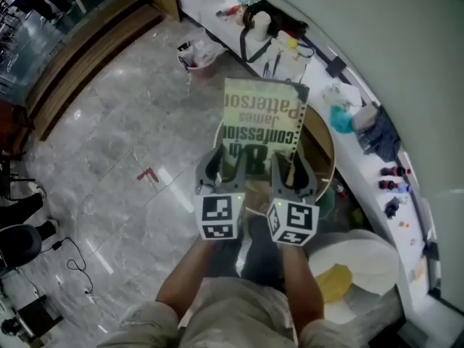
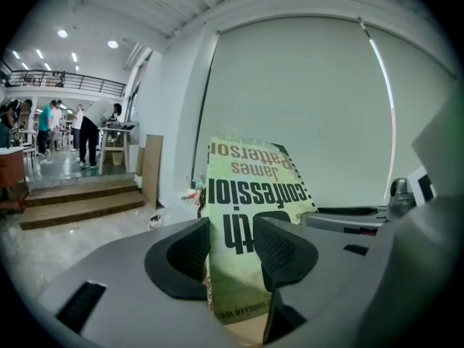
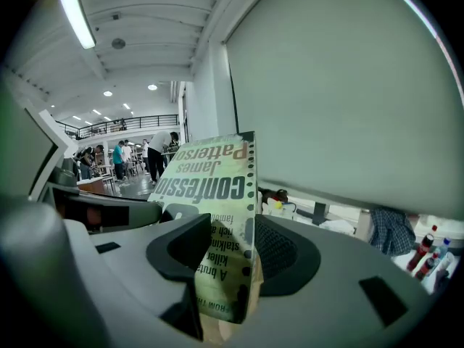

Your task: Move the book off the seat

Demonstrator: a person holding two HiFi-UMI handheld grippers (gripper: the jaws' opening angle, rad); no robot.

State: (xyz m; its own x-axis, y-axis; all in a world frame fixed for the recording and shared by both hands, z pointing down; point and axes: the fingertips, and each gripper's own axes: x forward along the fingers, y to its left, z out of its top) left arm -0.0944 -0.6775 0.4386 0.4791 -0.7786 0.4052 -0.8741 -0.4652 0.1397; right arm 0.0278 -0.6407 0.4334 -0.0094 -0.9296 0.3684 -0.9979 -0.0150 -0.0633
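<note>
The left gripper [image 2: 232,251] and the right gripper [image 3: 230,246] each clamp the near edge of the green book [image 1: 262,118], which is held up in the air over the round wooden seat [image 1: 322,147]. Below lies a grey marble floor [image 1: 123,143] with wooden steps [image 1: 87,56] at its far side, and a cluttered white counter [image 1: 362,165] follows the curved wall. A small bin [image 1: 197,55] of rubbish stands on the floor by the counter's end.
</note>
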